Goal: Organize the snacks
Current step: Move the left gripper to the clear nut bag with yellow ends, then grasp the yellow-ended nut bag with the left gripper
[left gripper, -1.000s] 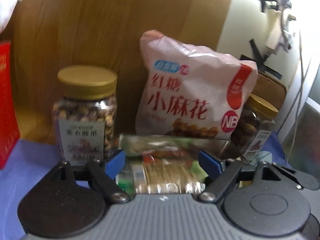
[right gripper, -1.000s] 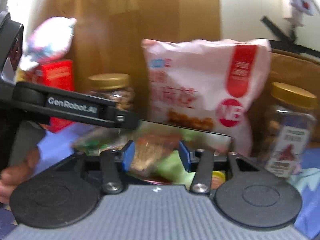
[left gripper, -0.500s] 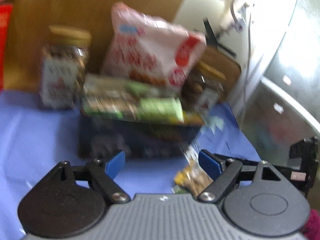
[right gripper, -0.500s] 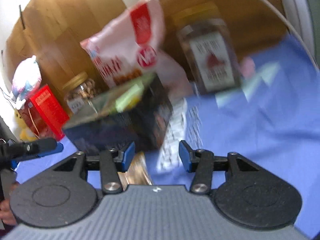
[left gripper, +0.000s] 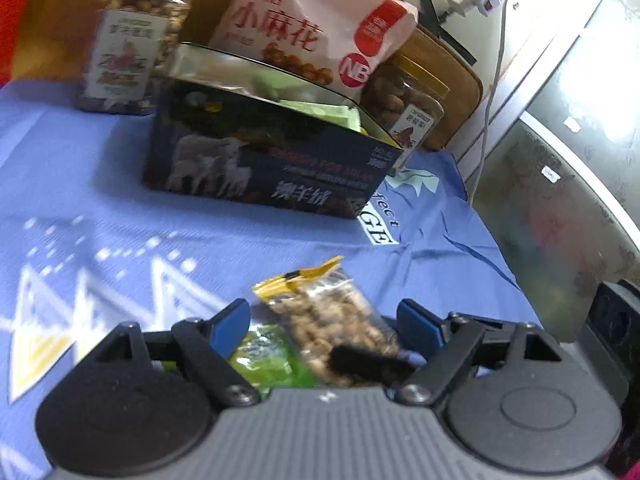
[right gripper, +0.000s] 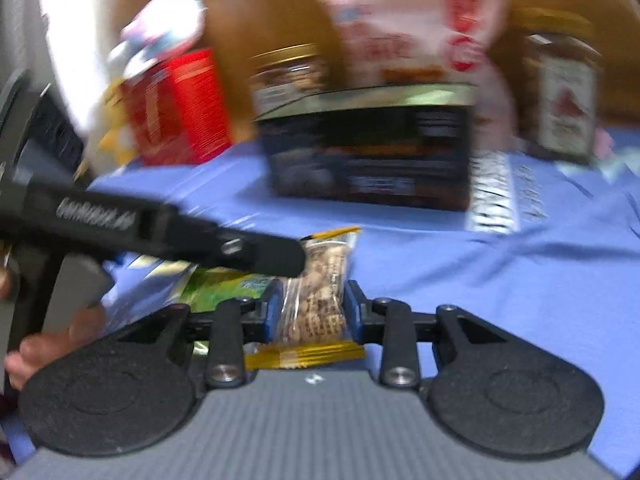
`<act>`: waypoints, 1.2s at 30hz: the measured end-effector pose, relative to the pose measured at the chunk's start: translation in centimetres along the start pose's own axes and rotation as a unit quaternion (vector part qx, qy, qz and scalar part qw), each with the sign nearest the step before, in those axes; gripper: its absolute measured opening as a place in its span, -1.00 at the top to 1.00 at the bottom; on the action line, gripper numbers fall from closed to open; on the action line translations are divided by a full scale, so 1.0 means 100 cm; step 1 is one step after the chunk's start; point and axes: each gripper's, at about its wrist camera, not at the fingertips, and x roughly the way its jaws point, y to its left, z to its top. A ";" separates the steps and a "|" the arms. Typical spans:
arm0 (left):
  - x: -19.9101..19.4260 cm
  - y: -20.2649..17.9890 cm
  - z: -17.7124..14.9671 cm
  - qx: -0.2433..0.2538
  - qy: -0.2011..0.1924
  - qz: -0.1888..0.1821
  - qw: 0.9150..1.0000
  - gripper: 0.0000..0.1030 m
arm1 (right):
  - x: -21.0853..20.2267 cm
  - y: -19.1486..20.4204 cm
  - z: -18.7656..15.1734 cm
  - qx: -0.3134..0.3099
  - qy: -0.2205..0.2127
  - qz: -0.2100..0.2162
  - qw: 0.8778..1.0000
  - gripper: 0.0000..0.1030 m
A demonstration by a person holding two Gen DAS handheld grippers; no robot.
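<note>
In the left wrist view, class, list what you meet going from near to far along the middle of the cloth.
Left claw → clear nut packet → dark tin box → pink snack bag.

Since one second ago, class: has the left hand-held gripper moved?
Yes. The left hand-held gripper has pulled back from the dark tin, which now sits farther off, and hovers open over the peanut packet.

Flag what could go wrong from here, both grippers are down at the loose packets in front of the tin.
1. The right gripper has closed on the clear nut packet while the left gripper, open, straddles the same packet; the two could collide or tug it.
2. The green packet lies against the nut packet and may get dragged along.
3. The dark tin is open and already holds items, so a packet dropped in carelessly may catch on its rim.
</note>
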 end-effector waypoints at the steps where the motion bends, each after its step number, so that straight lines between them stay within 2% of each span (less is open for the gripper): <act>1: -0.007 0.003 -0.004 -0.004 -0.004 0.003 1.000 -0.62 | 0.001 0.011 -0.001 -0.023 0.003 0.011 1.000 0.30; 4: -0.029 0.013 -0.018 -0.013 -0.020 0.007 1.000 -0.58 | -0.001 0.036 -0.006 -0.085 0.009 0.046 0.995 0.20; 7: -0.046 0.019 -0.027 -0.017 -0.028 0.008 0.999 -0.53 | -0.002 0.052 -0.011 -0.138 0.005 0.039 0.990 0.09; 10: -0.059 0.022 -0.030 -0.025 -0.034 0.005 0.999 -0.53 | -0.003 0.053 -0.011 -0.126 0.010 0.034 0.991 -0.11; 15: -0.057 0.019 -0.028 -0.021 -0.029 -0.003 0.999 -0.53 | -0.009 0.063 -0.020 -0.140 0.019 0.030 0.990 -0.16; 18: -0.049 0.011 -0.023 0.000 -0.025 0.010 1.000 -0.65 | -0.015 0.062 -0.025 -0.136 0.018 0.026 0.990 -0.18; 21: -0.038 0.005 -0.014 0.020 -0.021 0.012 1.000 -0.67 | -0.019 0.060 -0.028 -0.129 0.014 0.017 0.991 -0.23; 24: -0.022 -0.003 -0.006 0.048 -0.008 0.011 0.999 -0.72 | -0.022 0.062 -0.032 -0.138 0.013 0.002 0.990 -0.35; 27: -0.006 -0.010 -0.006 0.057 0.024 0.003 0.998 -0.59 | -0.024 0.061 -0.033 -0.151 0.010 -0.019 0.988 -0.48; 28: -0.005 -0.012 -0.009 0.062 0.026 0.008 0.998 -0.57 | -0.025 0.058 -0.033 -0.155 0.006 -0.037 0.987 -0.48; 29: -0.006 -0.014 -0.012 0.072 0.023 0.012 0.997 -0.47 | -0.026 0.055 -0.033 -0.157 0.000 -0.057 0.986 -0.49; 32: -0.013 -0.016 -0.020 0.069 0.029 -0.003 0.997 -0.43 | -0.030 0.037 -0.031 -0.131 -0.007 -0.105 0.986 -0.49; 36: -0.020 -0.016 -0.024 0.061 0.029 -0.005 0.998 -0.43 | -0.033 0.024 -0.030 -0.099 -0.002 -0.091 0.991 -0.48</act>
